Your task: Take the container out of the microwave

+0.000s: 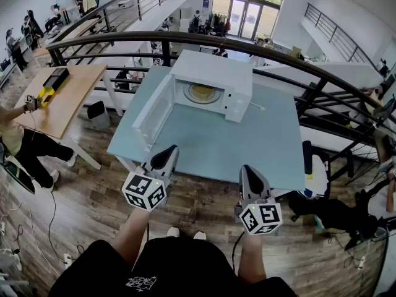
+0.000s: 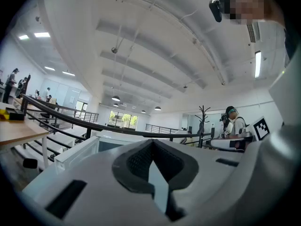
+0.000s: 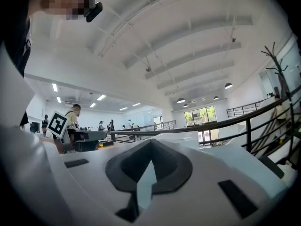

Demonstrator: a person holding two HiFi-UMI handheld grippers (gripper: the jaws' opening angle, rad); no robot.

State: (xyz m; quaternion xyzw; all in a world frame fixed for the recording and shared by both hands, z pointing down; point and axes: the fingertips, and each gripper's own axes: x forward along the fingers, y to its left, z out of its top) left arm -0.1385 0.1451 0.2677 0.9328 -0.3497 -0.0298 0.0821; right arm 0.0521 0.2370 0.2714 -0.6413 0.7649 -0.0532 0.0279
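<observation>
Left gripper [image 1: 166, 156]: low over the near edge of the table [image 1: 272, 147], jaws closed tip to tip, nothing between them.
Right gripper [image 1: 247, 171]: level with the left one and well apart from it, jaws likewise closed and empty.
Step in hand: apparently the very start, with both grippers well short of the microwave [image 1: 238, 79] and the reach not yet made.
Next move: probably spreading one gripper's jaws, then going forward across the bare table top and into the cavity, keeping clear of the door.
Door [image 1: 151, 110]: swung fully open to the left, so nothing blocks the way in.
Container [image 1: 202, 92]: inside the microwave, resting at the middle of the cavity floor.
Look of container: round, low and yellowish; rim, lid and contents too small to make out.
</observation>
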